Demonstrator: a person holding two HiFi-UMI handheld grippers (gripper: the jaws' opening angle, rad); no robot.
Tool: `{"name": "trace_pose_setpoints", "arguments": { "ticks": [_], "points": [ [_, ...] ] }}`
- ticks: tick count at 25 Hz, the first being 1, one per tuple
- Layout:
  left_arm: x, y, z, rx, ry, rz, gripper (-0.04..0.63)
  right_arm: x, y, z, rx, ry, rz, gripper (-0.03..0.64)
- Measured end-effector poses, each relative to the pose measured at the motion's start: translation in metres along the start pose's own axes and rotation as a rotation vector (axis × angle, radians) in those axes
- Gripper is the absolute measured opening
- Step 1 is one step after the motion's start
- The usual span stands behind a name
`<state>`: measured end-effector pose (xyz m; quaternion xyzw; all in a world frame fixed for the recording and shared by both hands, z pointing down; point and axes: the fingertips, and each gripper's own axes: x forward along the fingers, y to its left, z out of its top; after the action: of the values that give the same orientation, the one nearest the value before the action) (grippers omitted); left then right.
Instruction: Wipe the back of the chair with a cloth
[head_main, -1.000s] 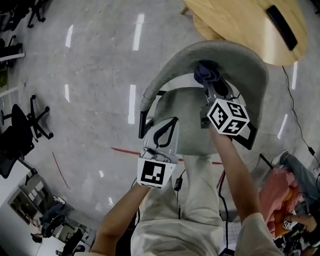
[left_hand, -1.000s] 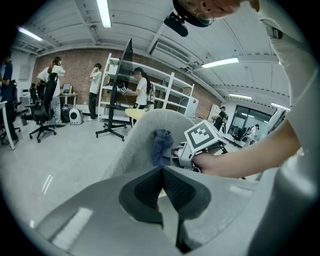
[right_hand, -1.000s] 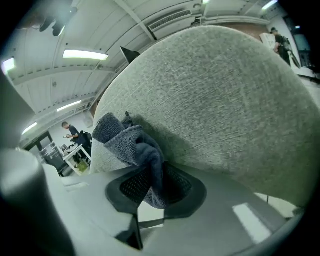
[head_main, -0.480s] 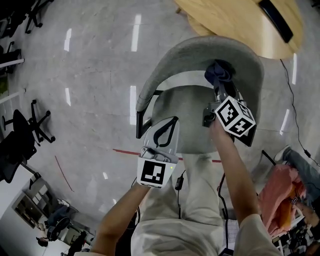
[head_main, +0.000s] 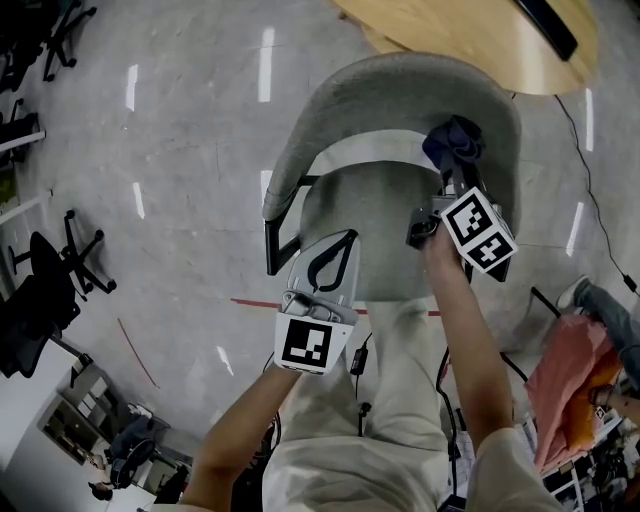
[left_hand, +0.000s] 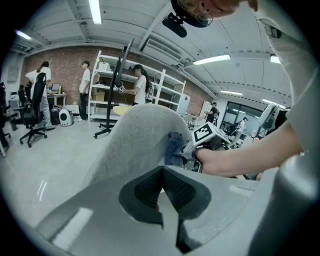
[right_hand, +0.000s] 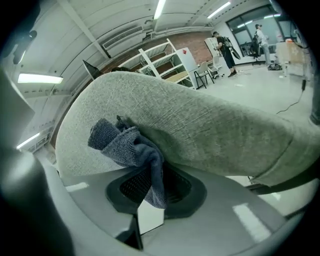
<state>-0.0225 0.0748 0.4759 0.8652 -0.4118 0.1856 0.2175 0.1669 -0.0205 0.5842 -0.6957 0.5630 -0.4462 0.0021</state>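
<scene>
Jaws of the left gripper (head_main: 345, 243) meet on nothing; the chair back (head_main: 400, 90) rises ahead of its fingertips, apart from them. Right gripper (right_hand: 150, 185) is clamped on the cloth (right_hand: 127, 145), whose bunched end stands just beyond the fingertips, against the back's inner face. Soft, light and limp, the cloth will likely crumple and slide; a deep hold on the wad's middle should keep it pressed flat.
</scene>
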Motion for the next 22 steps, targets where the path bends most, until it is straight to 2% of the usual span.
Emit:
{"name": "trace_pose_setpoints", "arguments": {
  "ticks": [14,22],
  "points": [
    [0.007,-0.015,-0.002,0.029,0.006,-0.045,0.0,-0.037,-0.088,-0.009,0.196,-0.057,-0.239,0.084],
    [0.003,-0.026,0.005,0.035,-0.004,-0.056,0.0,-0.074,-0.133,-0.021,0.385,-0.068,-0.381,0.084]
  ]
}}
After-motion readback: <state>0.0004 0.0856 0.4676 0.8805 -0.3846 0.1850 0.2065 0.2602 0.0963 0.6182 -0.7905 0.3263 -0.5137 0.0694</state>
